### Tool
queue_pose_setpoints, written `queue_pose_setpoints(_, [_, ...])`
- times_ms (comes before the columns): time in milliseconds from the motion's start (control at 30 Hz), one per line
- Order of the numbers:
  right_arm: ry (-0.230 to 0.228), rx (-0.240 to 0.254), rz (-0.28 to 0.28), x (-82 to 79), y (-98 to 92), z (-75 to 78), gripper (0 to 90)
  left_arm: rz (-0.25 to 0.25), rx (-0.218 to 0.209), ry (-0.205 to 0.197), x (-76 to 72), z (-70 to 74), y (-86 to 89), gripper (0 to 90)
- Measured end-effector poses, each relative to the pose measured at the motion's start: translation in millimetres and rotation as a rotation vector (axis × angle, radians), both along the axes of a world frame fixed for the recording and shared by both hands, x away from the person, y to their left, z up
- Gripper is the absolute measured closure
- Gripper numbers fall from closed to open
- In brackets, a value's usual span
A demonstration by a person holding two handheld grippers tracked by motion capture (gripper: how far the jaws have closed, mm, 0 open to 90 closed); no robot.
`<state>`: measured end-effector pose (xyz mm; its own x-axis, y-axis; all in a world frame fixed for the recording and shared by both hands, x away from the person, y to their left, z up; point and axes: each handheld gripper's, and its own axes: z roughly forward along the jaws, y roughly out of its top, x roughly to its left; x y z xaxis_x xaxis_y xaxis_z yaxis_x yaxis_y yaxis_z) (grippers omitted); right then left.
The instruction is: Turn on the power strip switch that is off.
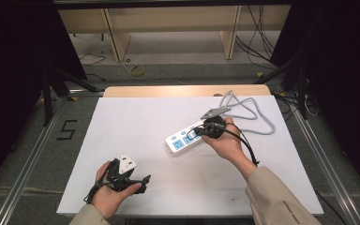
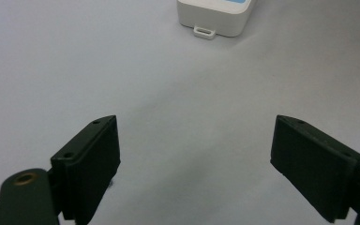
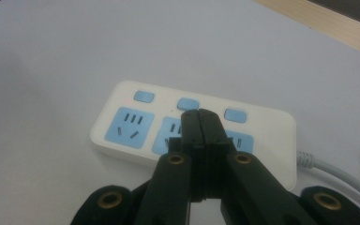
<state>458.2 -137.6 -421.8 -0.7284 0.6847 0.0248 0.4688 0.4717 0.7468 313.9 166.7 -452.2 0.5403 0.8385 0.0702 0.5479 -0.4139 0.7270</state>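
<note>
On white table, white power strip [image 3: 192, 129], blue sockets, grey cord [image 1: 251, 115]

Smooth white plastic power strip [image 3: 192, 129], matt black jaws, matt white tabletop [image 1: 136, 126]

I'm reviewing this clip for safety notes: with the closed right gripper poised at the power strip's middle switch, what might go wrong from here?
1. The shut right gripper tips look wider than the middle switch, so they might slip onto a socket.
2. Nothing steadies the power strip; the open left gripper sits apart, so a push may slide it.
</note>
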Motion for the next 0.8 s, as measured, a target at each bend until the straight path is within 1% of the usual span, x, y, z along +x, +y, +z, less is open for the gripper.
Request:
queue_pose_setpoints(467, [0.01,-0.016,0.0,5.4,8.7,0.3,90.0,0.003,-0.002,-0.003,-0.5,0.1,0.6,15.6])
queue_pose_setpoints(800, [0.03,-0.023,-0.004,8.1,13.0,0.4,90.0,0.004,-0.003,-0.001,-0.1,-0.2,0.3,15.5])
